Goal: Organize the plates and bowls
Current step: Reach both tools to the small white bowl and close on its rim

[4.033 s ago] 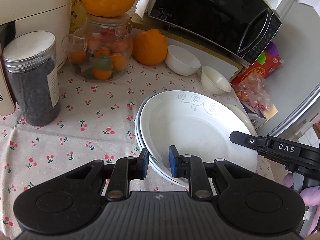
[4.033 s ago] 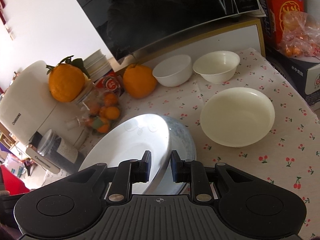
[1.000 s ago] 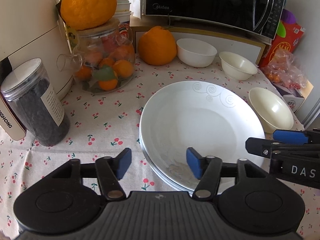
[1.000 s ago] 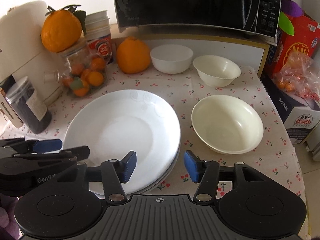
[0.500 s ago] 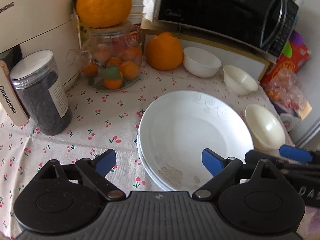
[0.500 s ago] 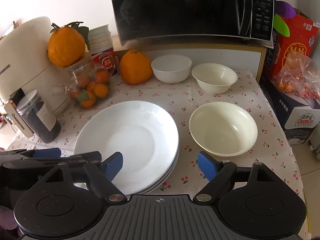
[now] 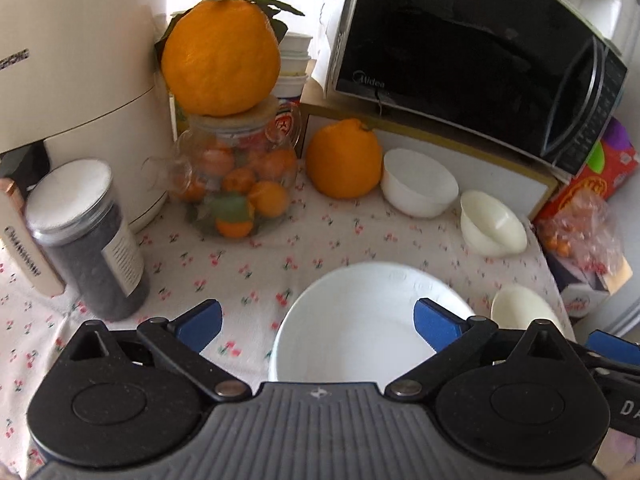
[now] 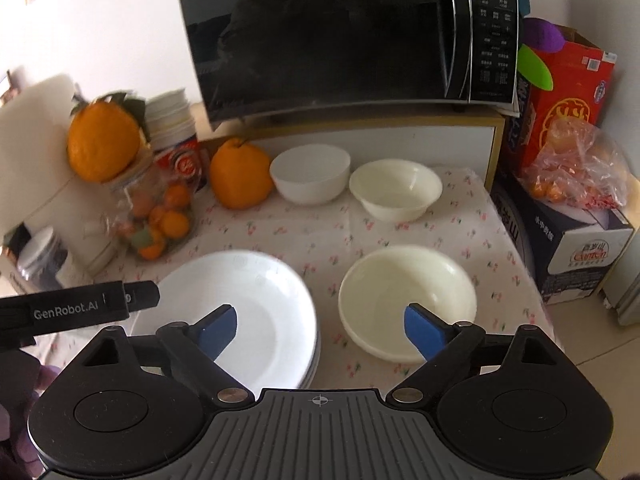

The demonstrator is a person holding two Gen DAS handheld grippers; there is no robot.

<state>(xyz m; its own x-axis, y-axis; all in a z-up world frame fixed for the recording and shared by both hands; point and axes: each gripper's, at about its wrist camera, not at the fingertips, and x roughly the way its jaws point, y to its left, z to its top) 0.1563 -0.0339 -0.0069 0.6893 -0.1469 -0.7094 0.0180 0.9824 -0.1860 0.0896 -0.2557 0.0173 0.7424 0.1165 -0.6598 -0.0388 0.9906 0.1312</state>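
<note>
Plates: a stack of white plates (image 8: 256, 304) lies near the front of the table, left of centre; edges below the top one show at least two more, exact count unclear.
Bowls: three. A large cream bowl (image 8: 408, 300) sits just right of the stack, apart from it; a white bowl (image 8: 310, 174) and a small cream bowl (image 8: 396, 190) stand side by side at the far edge.
Left gripper (image 7: 316, 322): jaws opening, spread wide above the near-left part of the stack, nothing between the blue pads.
Right gripper (image 8: 320, 326): jaws opening, one pad over the stack's right rim and the other over the large bowl, pressing on neither.
Oranges: two big ones, one (image 8: 240, 178) on the cloth left of the white bowl, one (image 7: 220, 56) on top of a glass jar (image 7: 236, 184) of small fruit.
Other jars: one dark-filled canister (image 7: 92, 240) at the left.
Surface: a white tablecloth (image 8: 320, 236) printed with cherries.
Room: a black microwave (image 8: 340, 36) on a low shelf at the back, a cream appliance (image 7: 80, 60) far left, a red box (image 8: 560, 96) and a bag of small oranges (image 8: 580, 164) at the right.
</note>
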